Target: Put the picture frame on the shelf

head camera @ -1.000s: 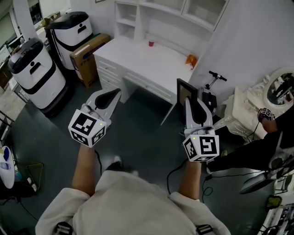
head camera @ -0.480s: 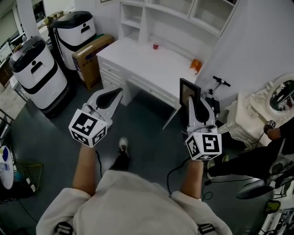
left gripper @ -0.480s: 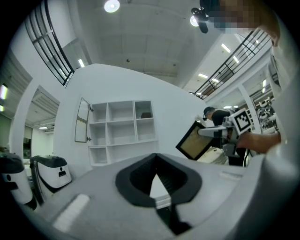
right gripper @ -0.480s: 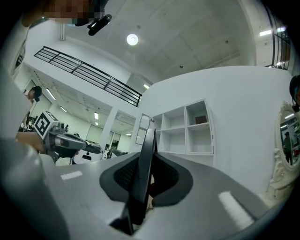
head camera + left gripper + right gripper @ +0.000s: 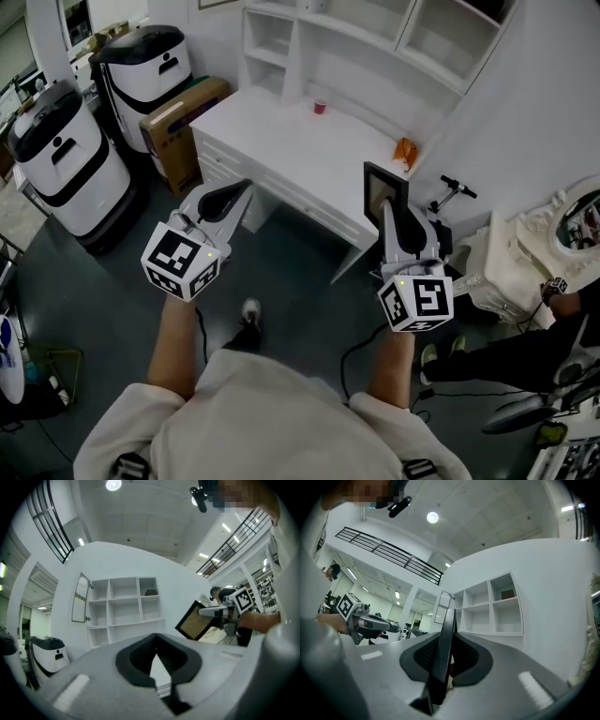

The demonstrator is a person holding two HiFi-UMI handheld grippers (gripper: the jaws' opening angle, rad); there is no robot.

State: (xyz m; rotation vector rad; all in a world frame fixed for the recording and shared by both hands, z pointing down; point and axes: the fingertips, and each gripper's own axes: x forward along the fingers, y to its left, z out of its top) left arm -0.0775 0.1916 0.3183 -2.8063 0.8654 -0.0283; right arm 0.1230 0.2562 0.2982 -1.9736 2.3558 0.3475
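Note:
A black picture frame (image 5: 383,190) with a tan inside stands on edge between the jaws of my right gripper (image 5: 388,210), which is shut on it. The right gripper view shows the frame (image 5: 443,648) edge-on, clamped by the pads. My left gripper (image 5: 234,194) hangs level with it to the left, shut with nothing in it. In the left gripper view the frame (image 5: 195,620) shows in the right gripper (image 5: 219,613). The white shelf unit (image 5: 375,42) rises over a white desk (image 5: 281,131) ahead, its compartments (image 5: 497,604) mostly bare.
A red cup (image 5: 320,107) and an orange object (image 5: 405,150) sit on the desk. Two white-and-black machines (image 5: 61,155) and a cardboard box (image 5: 178,122) stand left. At the right are a scooter (image 5: 452,187), an ornate white mirror (image 5: 562,225) and a person's dark sleeve (image 5: 525,337).
The desk and shelf have come nearer in the head view, as the person has stepped forward. Both grippers keep their pose, and the frame stays in the right one.

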